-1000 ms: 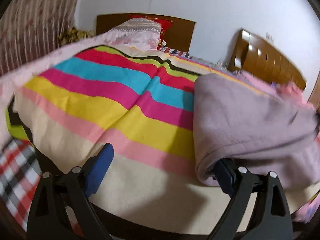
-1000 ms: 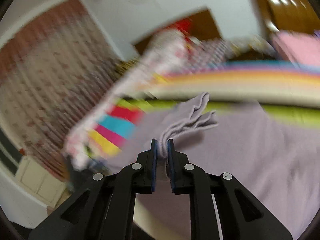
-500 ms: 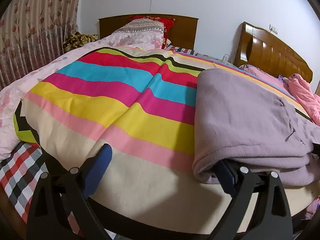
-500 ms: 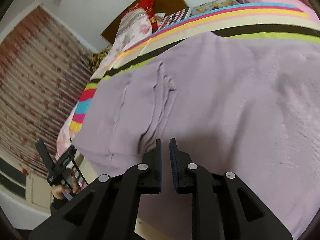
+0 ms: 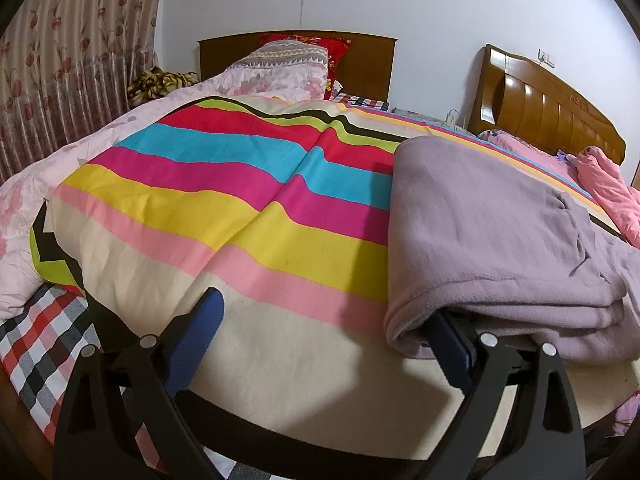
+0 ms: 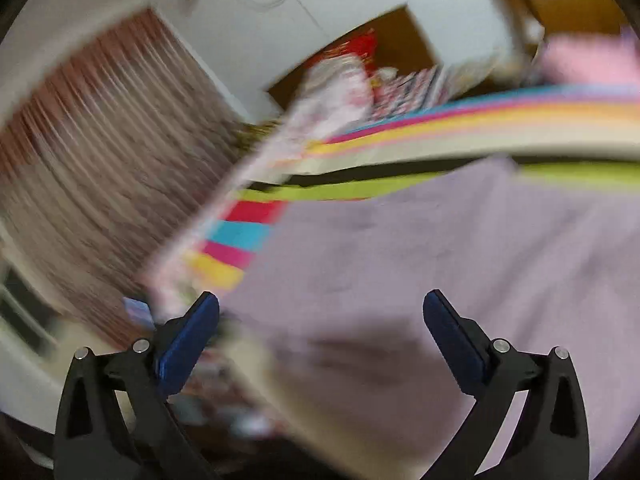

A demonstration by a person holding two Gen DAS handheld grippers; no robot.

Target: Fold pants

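Lilac pants [image 5: 500,240] lie folded on the striped bed cover [image 5: 224,200] ahead. Left gripper [image 5: 326,344] gapes wide, one finger under their edge; right gripper [image 6: 320,328] is opening, empty.

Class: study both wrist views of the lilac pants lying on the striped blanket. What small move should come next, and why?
Probably bring the right gripper, its jaws opening with nothing between them, back down to the pants to pinch an edge for another fold. The pants lie folded in layers on the striped blanket, and the left gripper stands wide beside their near edge.
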